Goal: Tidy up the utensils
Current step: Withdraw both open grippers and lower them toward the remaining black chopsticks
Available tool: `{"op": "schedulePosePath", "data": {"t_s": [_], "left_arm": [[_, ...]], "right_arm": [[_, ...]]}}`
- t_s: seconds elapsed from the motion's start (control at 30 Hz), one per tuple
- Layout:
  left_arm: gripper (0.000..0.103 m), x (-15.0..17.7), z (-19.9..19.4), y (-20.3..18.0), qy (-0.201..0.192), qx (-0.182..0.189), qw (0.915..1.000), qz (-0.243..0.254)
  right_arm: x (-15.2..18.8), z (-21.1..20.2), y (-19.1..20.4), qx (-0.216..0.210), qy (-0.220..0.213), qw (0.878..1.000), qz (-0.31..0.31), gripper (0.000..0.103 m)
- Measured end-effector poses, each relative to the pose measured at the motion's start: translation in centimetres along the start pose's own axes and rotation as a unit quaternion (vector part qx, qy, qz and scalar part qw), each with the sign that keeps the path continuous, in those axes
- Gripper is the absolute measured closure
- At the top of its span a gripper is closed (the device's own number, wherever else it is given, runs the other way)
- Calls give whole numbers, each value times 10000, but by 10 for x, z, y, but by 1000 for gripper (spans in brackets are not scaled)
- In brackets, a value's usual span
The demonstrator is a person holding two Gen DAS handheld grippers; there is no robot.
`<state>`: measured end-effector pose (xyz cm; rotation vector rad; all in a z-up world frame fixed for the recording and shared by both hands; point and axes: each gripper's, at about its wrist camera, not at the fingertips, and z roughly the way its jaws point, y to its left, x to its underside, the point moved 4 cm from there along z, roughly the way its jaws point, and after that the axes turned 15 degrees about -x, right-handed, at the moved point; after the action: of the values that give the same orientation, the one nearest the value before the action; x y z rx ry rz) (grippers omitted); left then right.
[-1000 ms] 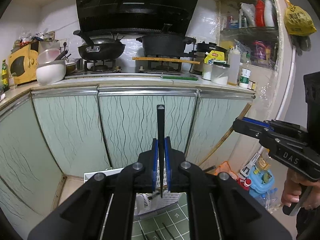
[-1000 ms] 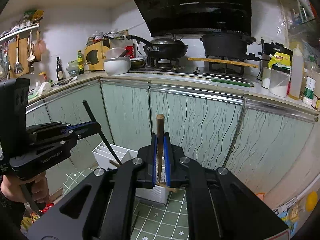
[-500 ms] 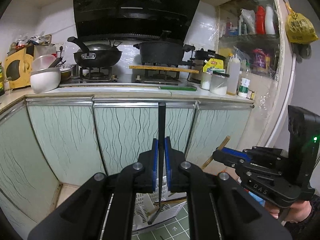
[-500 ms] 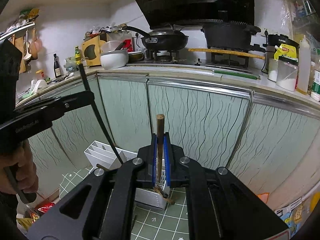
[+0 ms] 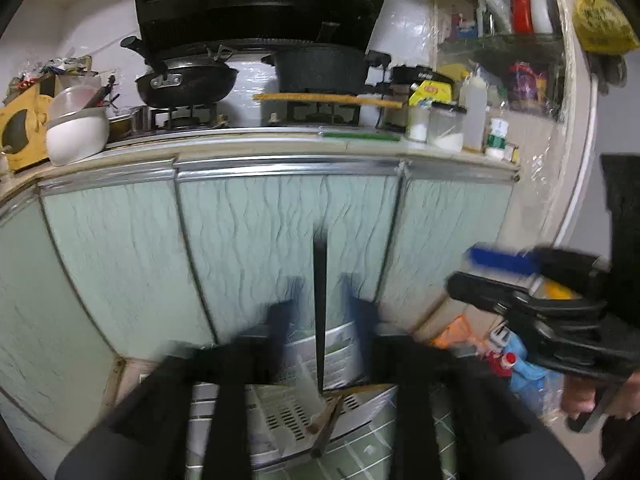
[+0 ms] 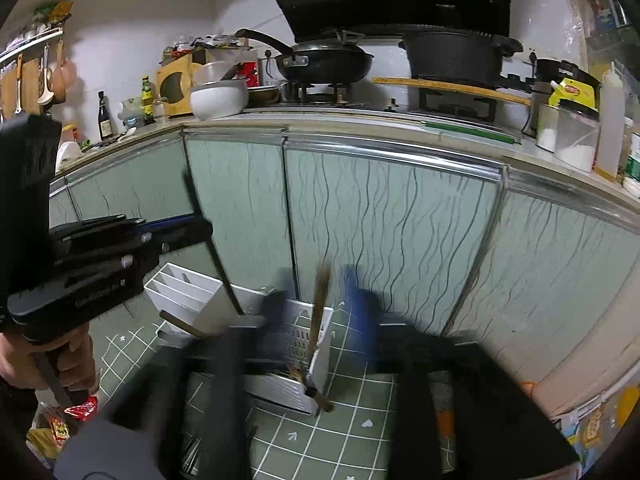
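Left gripper [image 5: 320,308] open wide, blue pads apart, black chopstick [image 5: 319,312] standing straight up in the gap, not pinched by either pad, tip down over the white rack [image 5: 296,408]. Long, thin and dark, blurry at the edges. Right gripper [image 6: 320,300] open wide too, brown wooden chopstick [image 6: 317,328] loose between the spread fingers, a bit tilted, lower end dipping into the white slotted holder [image 6: 308,352] on the green tiled floor mat [image 6: 352,412]. Brown with a darker tip. Green cabinet doors [image 6: 384,232] just behind.
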<state>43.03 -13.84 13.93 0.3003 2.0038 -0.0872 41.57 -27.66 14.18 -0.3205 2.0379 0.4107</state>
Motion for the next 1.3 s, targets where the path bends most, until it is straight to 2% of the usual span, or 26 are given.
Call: {"op": "schedulePosePath", "data": {"t_s": [0.03,0.1,0.13,0.23,0.47,0.73,1.3], "left_arm": [[5,2,-3,2,-74,-170,9998,22],[5,4,-14,8,-346,-382,9987,56],[5,6,-17,11,-329,-437,9985,72],[5,13,-27,22,-221,-468,9987,31],[5,36,-63,36,-216,-502,9985,-20],[5,74,-112,49,-217,-605,9978,-145],[5,159,-160,68,-11,-787,9960,-420]], "right_arm": [[0,-4,-2,29,-52,10000,12,26],[2,-14,-6,85,-115,9998,118,22],[3,-18,-8,123,-139,9997,150,13],[8,-35,-9,166,-221,9994,203,8],[27,-68,5,180,-261,9994,148,8],[67,-101,27,232,-247,9994,111,8],[161,-120,68,344,-72,9994,-2,8]]}}
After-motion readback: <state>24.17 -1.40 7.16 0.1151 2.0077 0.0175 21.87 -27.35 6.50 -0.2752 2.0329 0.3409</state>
